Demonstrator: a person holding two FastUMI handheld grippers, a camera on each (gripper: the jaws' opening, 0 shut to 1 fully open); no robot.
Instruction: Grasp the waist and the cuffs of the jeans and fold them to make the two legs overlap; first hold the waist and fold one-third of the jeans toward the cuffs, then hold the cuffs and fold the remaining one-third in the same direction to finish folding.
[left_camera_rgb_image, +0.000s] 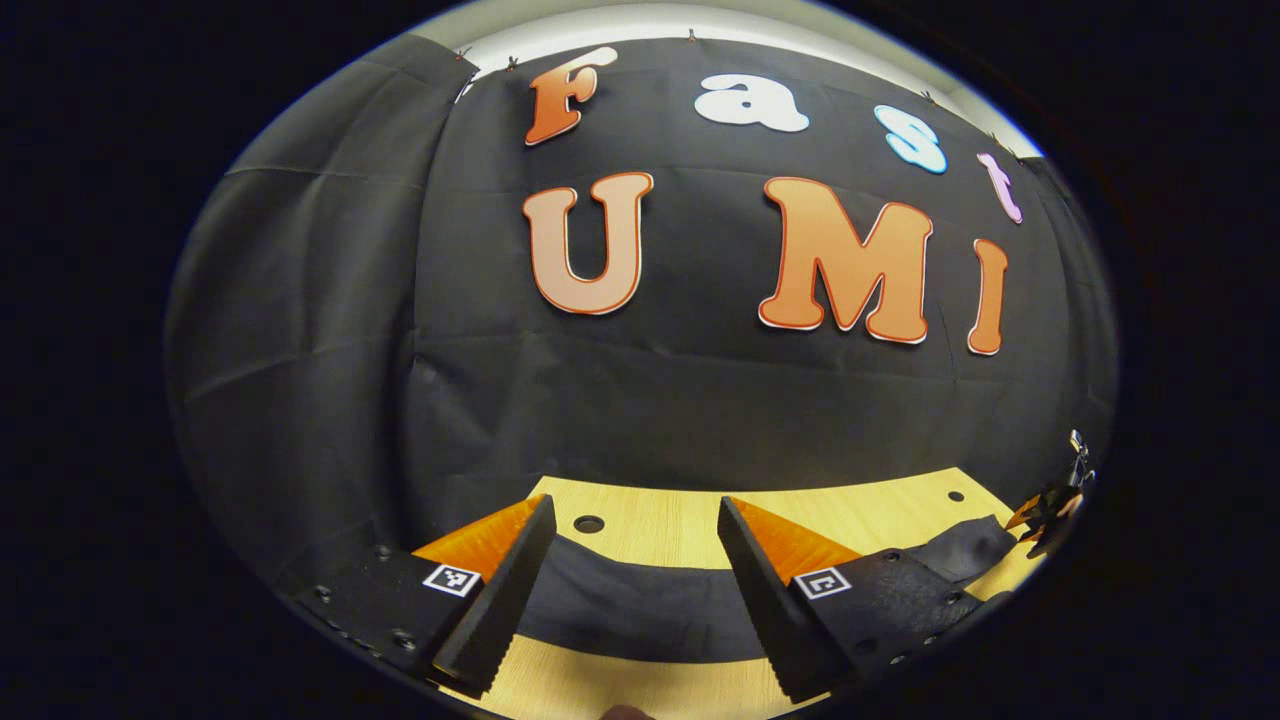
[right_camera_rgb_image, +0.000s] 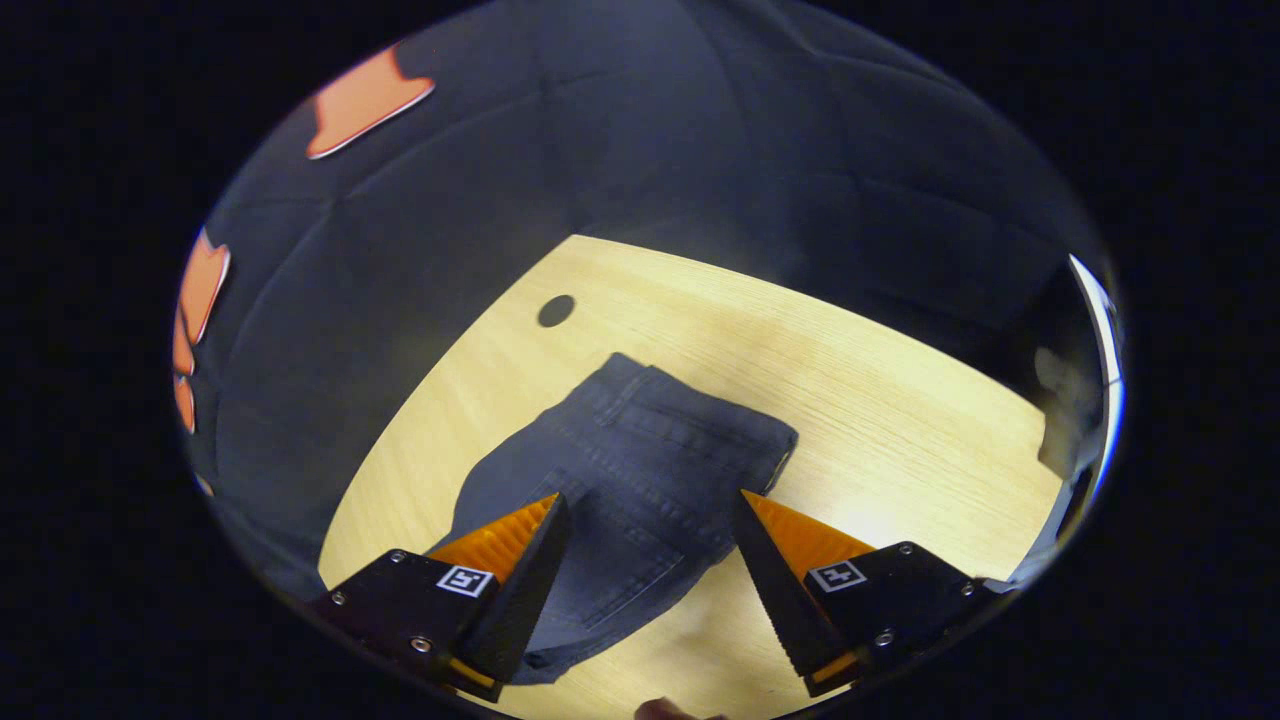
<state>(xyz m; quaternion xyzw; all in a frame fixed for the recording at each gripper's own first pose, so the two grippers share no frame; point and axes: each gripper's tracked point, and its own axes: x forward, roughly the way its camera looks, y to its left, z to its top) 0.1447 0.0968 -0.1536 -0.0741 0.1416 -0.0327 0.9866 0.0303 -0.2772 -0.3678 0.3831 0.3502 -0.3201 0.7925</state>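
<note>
Dark blue jeans (right_camera_rgb_image: 640, 480) lie flat on the wooden table (right_camera_rgb_image: 900, 400); in the right gripper view their waist end with pockets reaches away from me. My right gripper (right_camera_rgb_image: 648, 520) hovers open just above the waist part, nothing between its fingers. In the left gripper view a dark band of the jeans (left_camera_rgb_image: 640, 600) runs across the table (left_camera_rgb_image: 660, 525) under and beyond my left gripper (left_camera_rgb_image: 635, 520), which is open and holds nothing. At the far right of that view the other gripper (left_camera_rgb_image: 1050, 510) shows small near the cloth's end.
The black cloth wall (left_camera_rgb_image: 640, 400) rises close behind the table's far edge. Round holes (left_camera_rgb_image: 589, 523) (right_camera_rgb_image: 556, 310) are cut in the tabletop. Bare wood lies to the right of the jeans in the right gripper view.
</note>
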